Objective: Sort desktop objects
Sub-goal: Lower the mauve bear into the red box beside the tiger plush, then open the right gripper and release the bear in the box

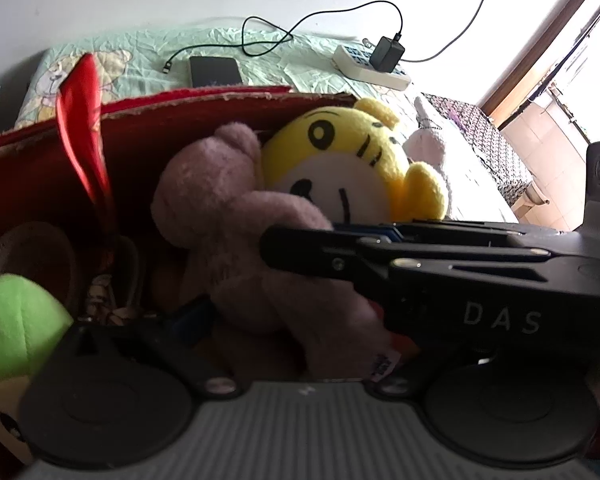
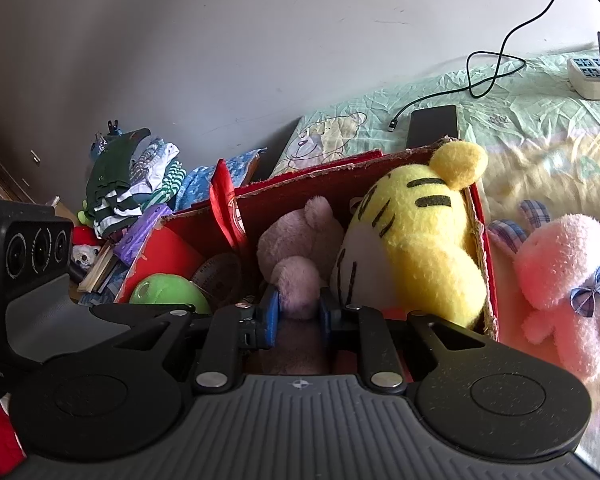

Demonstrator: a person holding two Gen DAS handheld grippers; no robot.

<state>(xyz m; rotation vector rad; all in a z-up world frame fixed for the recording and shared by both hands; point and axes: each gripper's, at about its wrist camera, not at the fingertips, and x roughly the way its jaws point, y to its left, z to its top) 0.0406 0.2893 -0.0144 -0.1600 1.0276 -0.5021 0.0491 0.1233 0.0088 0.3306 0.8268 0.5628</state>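
A red box (image 2: 488,264) of plush toys sits on a bed's pale green sheet (image 2: 520,120) by a white wall. Only the right view shows the pink plush (image 2: 564,276) outside and the right gripper (image 2: 298,314) clamped on the mauve bear (image 2: 296,256); the left gripper's (image 1: 220,332) jaws stand apart.

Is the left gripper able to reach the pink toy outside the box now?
Probably not directly. The pink toy lies beyond the red box wall, and the right gripper, shut on the mauve bear, crosses in front of the left one.

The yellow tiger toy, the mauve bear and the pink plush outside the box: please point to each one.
yellow tiger toy (image 2: 424,240), right wrist view, on its striped head.
mauve bear (image 1: 204,200), left wrist view, on its head.
pink plush (image 2: 560,264), right wrist view, on its head.
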